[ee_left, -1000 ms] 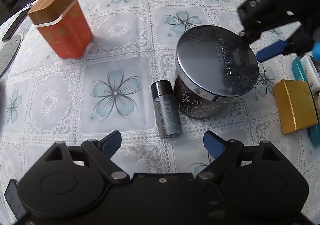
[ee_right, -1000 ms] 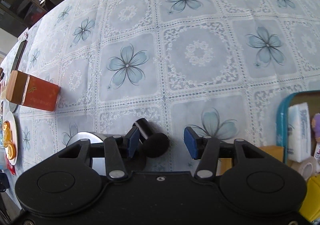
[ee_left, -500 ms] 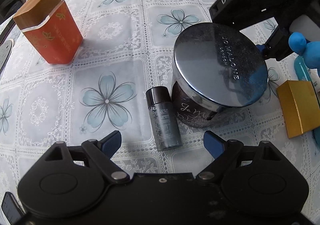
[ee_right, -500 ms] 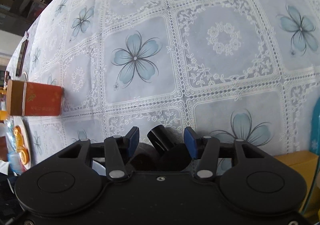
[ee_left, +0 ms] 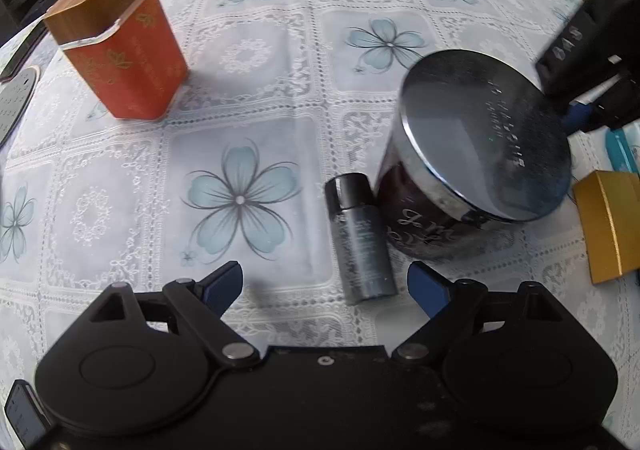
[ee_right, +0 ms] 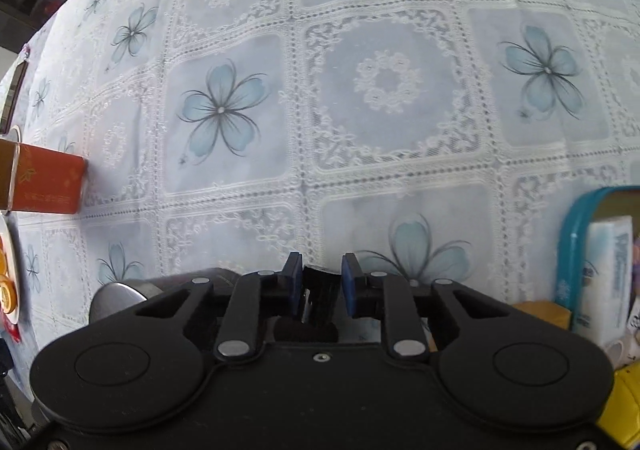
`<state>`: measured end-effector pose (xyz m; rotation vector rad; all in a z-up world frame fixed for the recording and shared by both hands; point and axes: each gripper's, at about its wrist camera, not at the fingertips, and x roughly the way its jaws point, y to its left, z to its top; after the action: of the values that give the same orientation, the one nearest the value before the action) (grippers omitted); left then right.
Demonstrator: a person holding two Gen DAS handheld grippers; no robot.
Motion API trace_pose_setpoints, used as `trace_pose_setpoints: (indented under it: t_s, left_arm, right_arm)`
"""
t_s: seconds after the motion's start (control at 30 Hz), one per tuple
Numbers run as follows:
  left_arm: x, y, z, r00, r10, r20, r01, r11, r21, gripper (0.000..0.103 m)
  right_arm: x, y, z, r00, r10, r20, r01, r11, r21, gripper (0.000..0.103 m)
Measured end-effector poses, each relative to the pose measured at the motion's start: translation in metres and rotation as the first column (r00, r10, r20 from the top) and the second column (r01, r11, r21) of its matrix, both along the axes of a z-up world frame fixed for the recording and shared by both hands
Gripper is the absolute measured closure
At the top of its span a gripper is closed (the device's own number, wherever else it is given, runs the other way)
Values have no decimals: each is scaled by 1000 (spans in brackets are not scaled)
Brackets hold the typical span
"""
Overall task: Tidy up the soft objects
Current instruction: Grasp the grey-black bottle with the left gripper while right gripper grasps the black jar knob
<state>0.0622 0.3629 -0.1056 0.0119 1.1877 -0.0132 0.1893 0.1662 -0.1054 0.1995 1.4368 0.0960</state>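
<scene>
Bottle (ee_left: 360, 242) on floral lace tablecloth (ee_left: 248, 122)

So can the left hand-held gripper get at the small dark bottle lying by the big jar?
Probably yes: the left hand-held gripper is open, and the bottle lies just ahead, uncovered. The big jar sits close along one side, so that finger has little room.

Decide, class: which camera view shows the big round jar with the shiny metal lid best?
The left wrist view. There the jar shows whole: mirrored lid, dark lettered side, small dark bottle lying beside it. The right wrist view gives only a sliver of its lid edge, hidden behind the right gripper.
</scene>
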Motion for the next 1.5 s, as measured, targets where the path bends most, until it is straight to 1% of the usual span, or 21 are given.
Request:
trace_pose_setpoints:
  t_s: [0.1,0.23,0.3,0.37,0.4,0.43,0.47,0.5,0.57,0.67,0.77,0.8,0.93,1.0,1.07,1.1,1.17,1.2,1.27,1.4,1.5]
  left_arm:
    - [4,6,-3,1000,24,-3,-24,1000,-7,14]
    - [8,10,-8,999,44,-5,-44,999,-4,15]
    - [7,13,-7,998,61,2,-61,998,-13,19]
    - [7,16,-5,997,73,9,-73,997,-14,23]
    - [7,17,-4,997,81,12,-81,997,-14,28]
    - [7,20,-3,996,86,14,-86,996,-13,30]
    - [8,22,-2,996,92,15,-92,996,-9,36]
    - [9,26,0,995,103,18,-103,995,-8,38]
    - [12,34,3,992,126,22,-126,992,-8,38]
    - [21,41,4,991,134,28,-134,991,11,38]
    - [30,42,6,992,118,55,-121,991,59,26]
    - [33,42,6,992,112,61,-116,990,75,24]
    - [45,44,6,996,72,56,-77,993,84,24]
    - [47,44,5,996,61,59,-66,994,84,19]
    - [52,45,2,997,62,43,-65,995,74,19]
    - [54,46,0,998,63,29,-65,996,59,22]
    - [58,49,-3,998,70,6,-70,997,16,27]
    - [59,50,-5,997,83,-5,-83,997,3,27]
    - [59,49,-4,995,101,-4,-101,995,-1,27]
    - [60,48,-4,992,122,-3,-122,992,-2,28]
    - [59,48,-4,992,129,-1,-129,992,2,28]
  right_arm:
    - [-5,-7,1,1000,-14,3,14,1000,3,82]
    - [-8,-15,-1,999,-41,0,41,999,32,78]
    - [-10,-17,-1,998,-56,0,56,997,48,74]
    - [-12,-18,0,998,-55,2,55,997,53,73]
    - [-14,-18,1,999,-54,3,54,997,52,73]
    - [-15,-18,2,999,-54,4,53,997,52,73]
    - [-16,-18,2,999,-52,3,52,997,51,73]
    - [-17,-17,1,999,-49,0,49,998,49,72]
    - [-18,-15,0,999,-50,-3,50,998,43,66]
    - [-18,-11,-2,999,-40,4,40,998,40,65]
    - [-16,-6,-3,999,-35,11,34,999,42,65]
    - [-16,-5,-4,999,-40,16,39,999,34,65]
    - [-15,-6,-6,999,-49,16,48,998,35,65]
    - [-16,-6,-5,998,-52,17,52,998,29,65]
    - [-17,-5,-3,999,-48,22,47,999,17,65]
    - [-17,-5,-3,999,-47,22,47,999,14,65]
    - [-18,-7,-2,998,-52,19,52,999,11,69]
    - [-19,-7,-1,999,-51,19,51,999,6,71]
    - [-21,-7,2,999,-43,21,43,999,-5,77]
    - [-29,-5,8,1000,-4,16,5,1000,-24,77]
    - [-32,-3,7,1000,10,22,-10,1000,-14,77]
